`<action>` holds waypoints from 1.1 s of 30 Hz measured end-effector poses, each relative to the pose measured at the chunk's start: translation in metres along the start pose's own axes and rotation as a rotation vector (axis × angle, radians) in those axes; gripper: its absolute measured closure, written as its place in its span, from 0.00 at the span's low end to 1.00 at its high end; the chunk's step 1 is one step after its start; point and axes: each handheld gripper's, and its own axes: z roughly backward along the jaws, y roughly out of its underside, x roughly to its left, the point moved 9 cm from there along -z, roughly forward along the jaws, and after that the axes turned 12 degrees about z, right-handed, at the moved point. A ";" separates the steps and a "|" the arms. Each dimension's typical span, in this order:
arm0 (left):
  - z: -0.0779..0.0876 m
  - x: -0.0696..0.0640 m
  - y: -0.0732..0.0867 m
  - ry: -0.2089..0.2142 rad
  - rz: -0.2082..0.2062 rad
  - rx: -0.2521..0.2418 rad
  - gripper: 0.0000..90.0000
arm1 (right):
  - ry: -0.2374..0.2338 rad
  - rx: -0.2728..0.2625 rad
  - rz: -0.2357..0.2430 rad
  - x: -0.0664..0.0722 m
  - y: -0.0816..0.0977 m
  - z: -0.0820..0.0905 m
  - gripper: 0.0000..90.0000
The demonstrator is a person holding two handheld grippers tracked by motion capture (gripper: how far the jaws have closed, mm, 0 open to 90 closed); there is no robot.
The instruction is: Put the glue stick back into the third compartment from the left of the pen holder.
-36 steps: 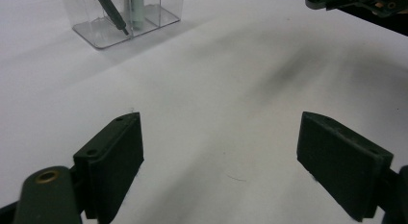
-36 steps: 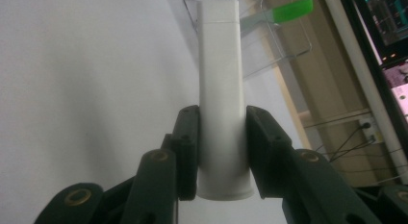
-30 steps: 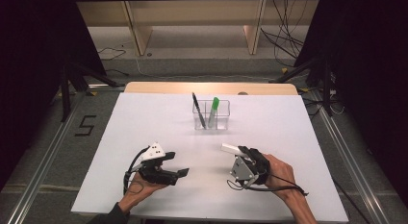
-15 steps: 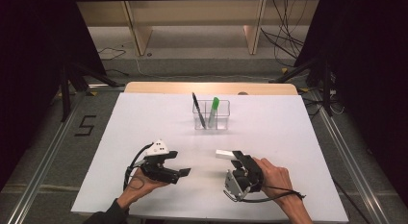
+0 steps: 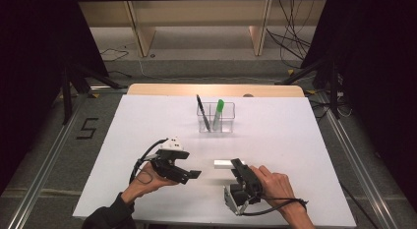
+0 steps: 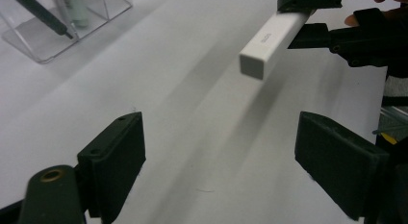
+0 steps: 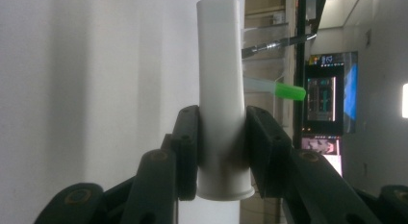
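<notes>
My right gripper (image 5: 237,166) is shut on a white square-sectioned stick (image 5: 223,163) and holds it above the near part of the white table (image 5: 295,140), tip pointing left. In the right gripper view the two pads (image 7: 188,147) clamp the stick (image 7: 220,89) near its flared base. To its left my left gripper (image 5: 192,175) points right with its jaws wide apart. In the left gripper view the left gripper (image 6: 226,161) has nothing between its pads, and the stick (image 6: 272,41) hangs beyond them in the right gripper (image 6: 312,12).
A clear plastic holder (image 5: 227,122) stands at the middle of the table's far half, with a black pen (image 5: 202,111) and a green-capped marker (image 5: 219,111) upright in it. Cables trail from both grippers. The table's front edge is close under both hands.
The right hand has drawn back toward the near edge and a little left, lower, still holding the stick. The left gripper has risen slightly and shifted toward the stick.
</notes>
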 end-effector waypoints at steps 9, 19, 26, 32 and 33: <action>-0.013 -0.009 -0.006 0.006 -0.045 0.070 0.21 | 0.017 -0.009 0.049 0.002 -0.008 0.003 0.75; -0.022 -0.017 -0.011 0.026 -0.072 0.104 0.22 | 0.023 -0.020 0.078 0.004 -0.015 0.005 0.75; -0.025 -0.023 -0.013 0.049 -0.097 0.132 0.25 | 0.033 -0.030 0.093 0.004 -0.019 0.007 0.75; -0.030 -0.028 -0.013 0.070 -0.114 0.161 0.27 | 0.038 -0.039 0.102 0.003 -0.020 0.007 0.75; -0.031 -0.029 -0.013 0.070 -0.123 0.168 0.27 | 0.037 -0.041 0.104 0.004 -0.021 0.007 0.75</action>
